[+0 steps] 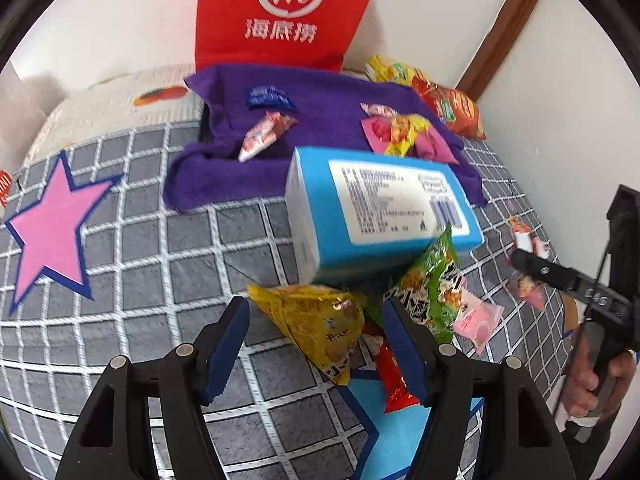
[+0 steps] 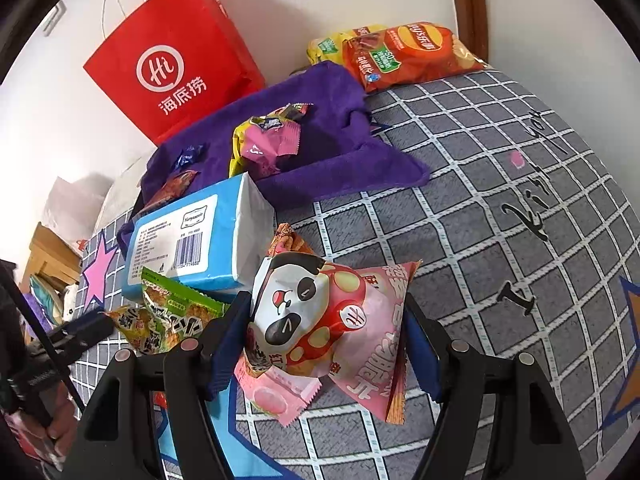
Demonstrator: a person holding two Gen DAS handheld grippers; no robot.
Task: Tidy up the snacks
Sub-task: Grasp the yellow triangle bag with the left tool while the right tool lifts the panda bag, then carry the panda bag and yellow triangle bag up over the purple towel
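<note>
Panda packet (image 2: 320, 320): your right gripper (image 2: 324, 344) clamps it above the bedspread (image 2: 480, 240); your left gripper (image 1: 316, 344) stands half-wide over a yellow packet (image 1: 320, 328).

L gripper (image 1: 316, 344) apart, R gripper (image 2: 324, 344) clamped

My left tool (image 1: 316, 344) covers part of the red packet (image 1: 394, 376) below the blue box (image 1: 380, 208). Label print on that box is too blurry to read. The red bag (image 1: 280, 12) behind it gets cropped by the top edge.
</note>
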